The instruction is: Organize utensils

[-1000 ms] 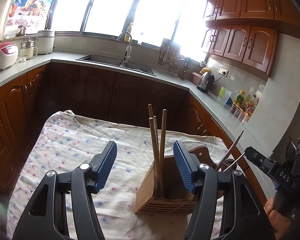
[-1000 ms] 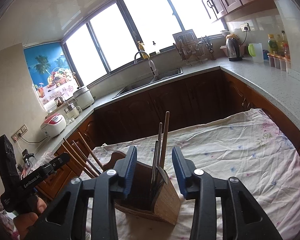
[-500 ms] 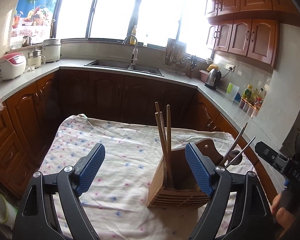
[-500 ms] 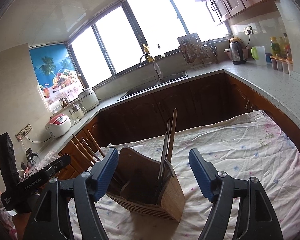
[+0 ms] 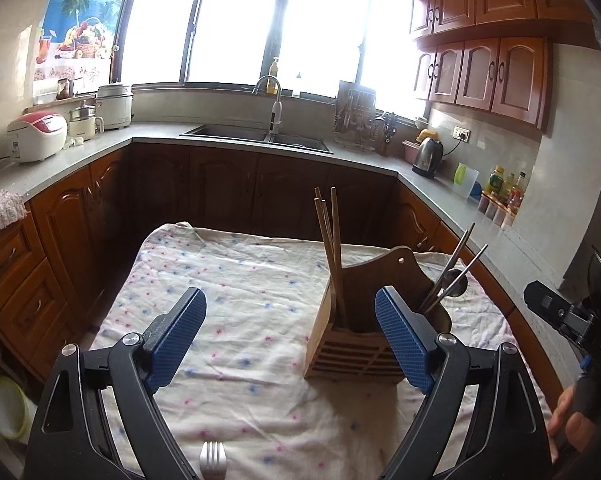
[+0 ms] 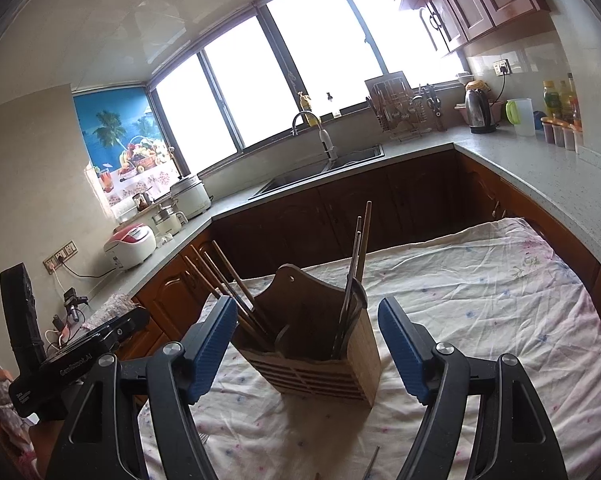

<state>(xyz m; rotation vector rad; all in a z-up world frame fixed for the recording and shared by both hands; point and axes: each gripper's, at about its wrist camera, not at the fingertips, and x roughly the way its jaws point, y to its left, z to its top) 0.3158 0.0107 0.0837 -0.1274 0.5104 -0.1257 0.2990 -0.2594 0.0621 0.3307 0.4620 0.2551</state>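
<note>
Fork [image 5: 212, 458] on the floral cloth [image 5: 236, 280], tines toward the wooden utensil holder [image 5: 364, 344], directly beneath the left gripper [image 5: 290, 334], nearer than the right gripper [image 6: 307, 348]; both spread wide, empty.

Home kitchen, wooden cabinets [image 5: 496, 76], sink [image 5: 256, 136] under windows, rice cooker [image 5: 36, 136], kettle [image 5: 428, 156]

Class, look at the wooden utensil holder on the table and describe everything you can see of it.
The wooden utensil holder is a light wood box, seemingly bamboo, with slotted lower walls and a taller, darker curved back panel pierced by a hanging hole. It stands upright on the flowered tablecloth. Wooden chopsticks lean in one end compartment; metal utensils lean in the other. Nothing grips it: both tongs are open and apart from it.
</note>
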